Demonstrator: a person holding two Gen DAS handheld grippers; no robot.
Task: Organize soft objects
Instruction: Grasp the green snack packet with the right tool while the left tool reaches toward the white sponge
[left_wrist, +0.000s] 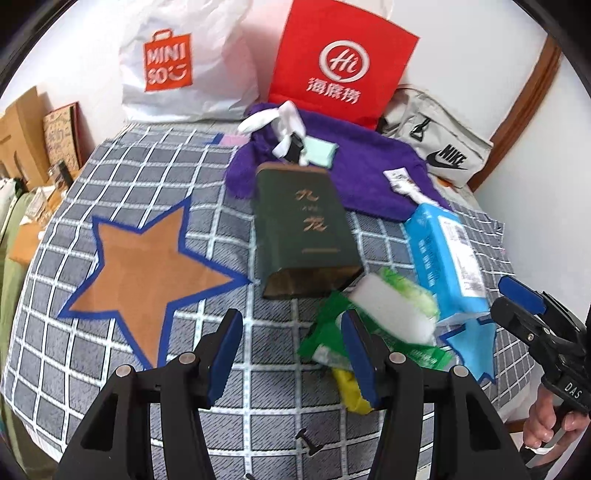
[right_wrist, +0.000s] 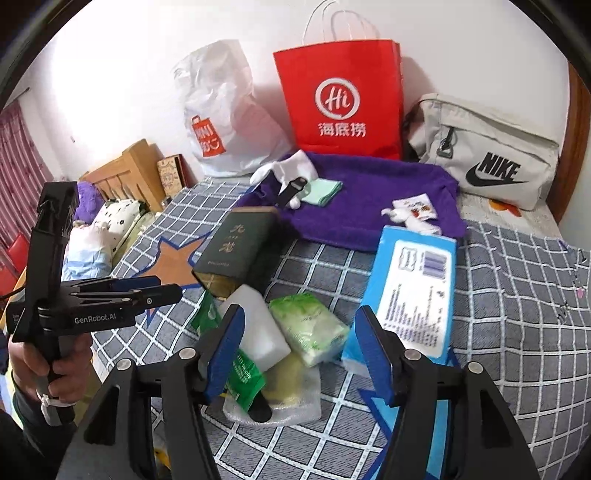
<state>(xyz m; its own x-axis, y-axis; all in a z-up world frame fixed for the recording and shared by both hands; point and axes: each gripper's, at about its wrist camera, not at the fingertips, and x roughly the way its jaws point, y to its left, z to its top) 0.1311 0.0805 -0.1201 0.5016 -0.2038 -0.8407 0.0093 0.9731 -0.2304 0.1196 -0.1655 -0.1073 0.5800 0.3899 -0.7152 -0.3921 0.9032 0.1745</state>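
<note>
A pile of soft things lies on the checked bed cover (left_wrist: 110, 369): a white sponge (right_wrist: 258, 325), a green tissue pack (right_wrist: 310, 328), a green sachet (right_wrist: 243, 380) and a bubble-wrap pouch (right_wrist: 291, 398). My right gripper (right_wrist: 299, 350) hovers open just above this pile, its pads touching nothing. My left gripper (left_wrist: 293, 354) is open and empty to the left of the white sponge (left_wrist: 391, 306), over bare cover. A blue tissue pack (left_wrist: 447, 254) lies right of the pile, a dark green box (left_wrist: 306, 229) behind it. Farther back, a purple towel (right_wrist: 369, 199) carries white gloves (right_wrist: 291, 166) and a mint cloth (right_wrist: 321, 190).
Against the wall stand a white Miniso bag (left_wrist: 184, 62), a red paper bag (right_wrist: 343, 99) and a grey Nike bag (right_wrist: 487, 151). A brown star patch (left_wrist: 147, 273) marks the cover on the left. Beyond the bed's left edge are a wooden headboard (right_wrist: 125, 173) and pillows.
</note>
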